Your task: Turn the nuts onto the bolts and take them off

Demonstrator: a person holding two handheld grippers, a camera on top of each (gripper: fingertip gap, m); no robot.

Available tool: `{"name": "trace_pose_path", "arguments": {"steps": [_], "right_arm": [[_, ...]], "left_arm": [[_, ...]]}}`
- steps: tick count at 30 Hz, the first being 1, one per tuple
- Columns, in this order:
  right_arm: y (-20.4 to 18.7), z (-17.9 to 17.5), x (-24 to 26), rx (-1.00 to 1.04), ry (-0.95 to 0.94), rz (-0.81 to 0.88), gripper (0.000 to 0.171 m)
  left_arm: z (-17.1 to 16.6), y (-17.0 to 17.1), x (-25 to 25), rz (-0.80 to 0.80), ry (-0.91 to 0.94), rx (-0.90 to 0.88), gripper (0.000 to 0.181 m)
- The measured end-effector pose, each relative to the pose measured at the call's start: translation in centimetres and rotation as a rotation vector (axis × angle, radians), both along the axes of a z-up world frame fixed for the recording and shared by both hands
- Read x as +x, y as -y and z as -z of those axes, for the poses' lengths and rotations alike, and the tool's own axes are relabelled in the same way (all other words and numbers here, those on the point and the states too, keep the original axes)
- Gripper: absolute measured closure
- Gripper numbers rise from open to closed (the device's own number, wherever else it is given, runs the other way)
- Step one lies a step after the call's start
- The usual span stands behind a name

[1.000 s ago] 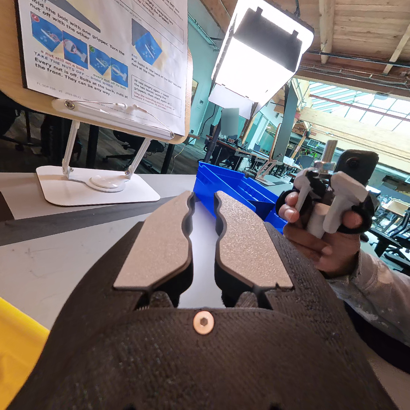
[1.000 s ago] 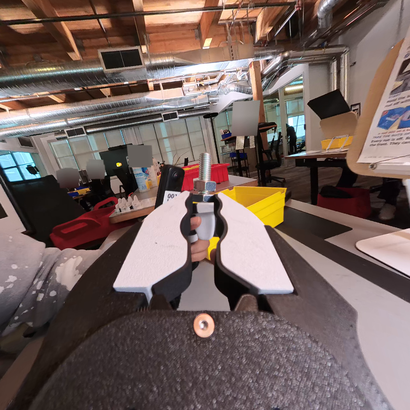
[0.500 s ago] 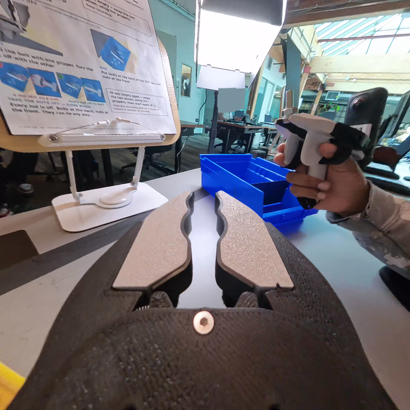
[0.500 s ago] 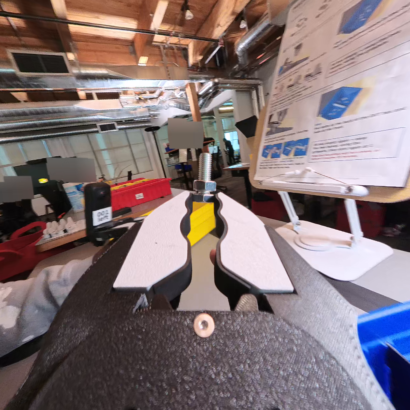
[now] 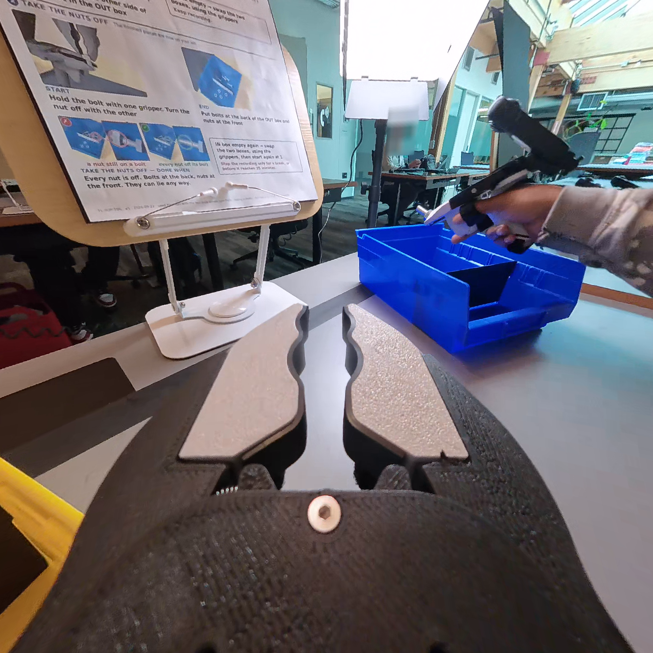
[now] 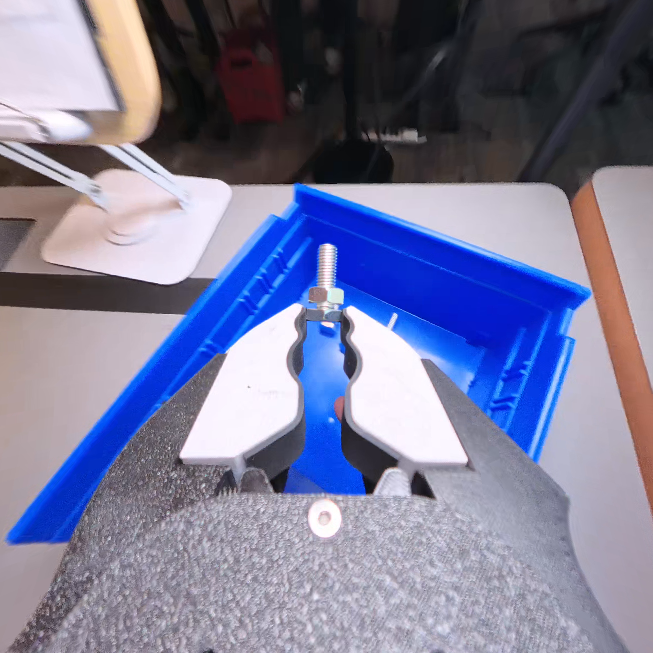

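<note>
bolt: the hex bolt [image 6: 327, 268] is pinched by its head at the very tips of the right gripper [image 6: 323, 314], threaded end pointing away from the camera, hanging over the back part of the blue bin [image 6: 459, 268]. Holding it by the head leaves the whole shank free, which I'd guess is the point.

nut: a hex nut [image 6: 325, 296] sits on the shank right up against the head, so this one reads as assembled. I'm judging it's about to be dropped in rather than worked on.

right gripper: clamped on the bolt head, fingers [image 6: 261, 381] closed down to just that width. In the left wrist view it shows tilted nose-down over the bin [image 5: 438, 217], held in the person's hand [image 5: 509, 215].

left gripper: the left gripper [image 5: 324, 314] is holding nothing, with a narrow gap between its pads. It hangs above the grey table [image 5: 565, 424], near the bin but not over it. Looks parked out of the way.

blue bin: has a black divider [image 5: 484, 279] across it; another small threaded piece [image 6: 391, 319] lies on the bin floor just right of the fingertips, too small to tell more.

around it: an instruction sheet on a white stand [image 5: 212, 318] sits just left of the bin, and a yellow bin [image 5: 31, 530] corner pokes in at the near left.
</note>
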State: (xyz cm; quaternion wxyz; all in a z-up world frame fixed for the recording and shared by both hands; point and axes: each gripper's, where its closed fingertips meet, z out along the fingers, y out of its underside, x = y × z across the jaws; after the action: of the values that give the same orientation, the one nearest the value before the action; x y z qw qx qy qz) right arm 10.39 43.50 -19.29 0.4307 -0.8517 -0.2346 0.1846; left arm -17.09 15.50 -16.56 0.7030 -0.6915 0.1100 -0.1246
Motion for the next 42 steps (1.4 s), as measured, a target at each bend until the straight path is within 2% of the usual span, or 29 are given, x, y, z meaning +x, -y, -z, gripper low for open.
{"name": "trace_pose_path", "arguments": {"steps": [3,10,19,23,28,32,35,39,42], "right_arm": [[-2.1,2.9,1.7,-0.121,0.131,0.077,0.153],[-4.0,8.0,4.2,-0.284,0.402,0.195,0.153],[-4.2,11.6,5.5,-0.388,0.583,0.194,0.153],[-4.0,10.8,5.1,-0.364,0.555,0.154,0.151],[-3.1,5.3,3.4,-0.158,0.464,0.022,0.144],[1.4,-1.1,0.2,0.087,0.307,-0.184,0.142],[7.0,-3.3,-1.5,0.180,0.261,-0.353,0.140],[13.8,-1.4,-1.9,0.198,0.347,-0.571,0.141],[17.5,1.7,-1.3,0.170,0.469,-0.709,0.142]], "left_arm": [[0.5,0.0,-0.1,0.000,-0.002,-0.008,0.163],[0.4,0.0,0.0,0.003,-0.019,0.003,0.164],[-0.2,0.1,-0.1,0.030,0.016,-0.001,0.163],[0.0,0.1,0.2,0.042,0.009,-0.007,0.162],[-0.5,0.3,0.4,0.047,0.019,0.007,0.159],[-1.7,0.7,0.5,0.042,0.005,0.034,0.157],[-3.9,1.5,0.1,0.036,-0.019,0.063,0.156],[-6.7,3.6,-1.8,0.040,-0.077,0.033,0.152],[-7.0,5.0,-4.8,0.015,-0.130,-0.060,0.148]]}}
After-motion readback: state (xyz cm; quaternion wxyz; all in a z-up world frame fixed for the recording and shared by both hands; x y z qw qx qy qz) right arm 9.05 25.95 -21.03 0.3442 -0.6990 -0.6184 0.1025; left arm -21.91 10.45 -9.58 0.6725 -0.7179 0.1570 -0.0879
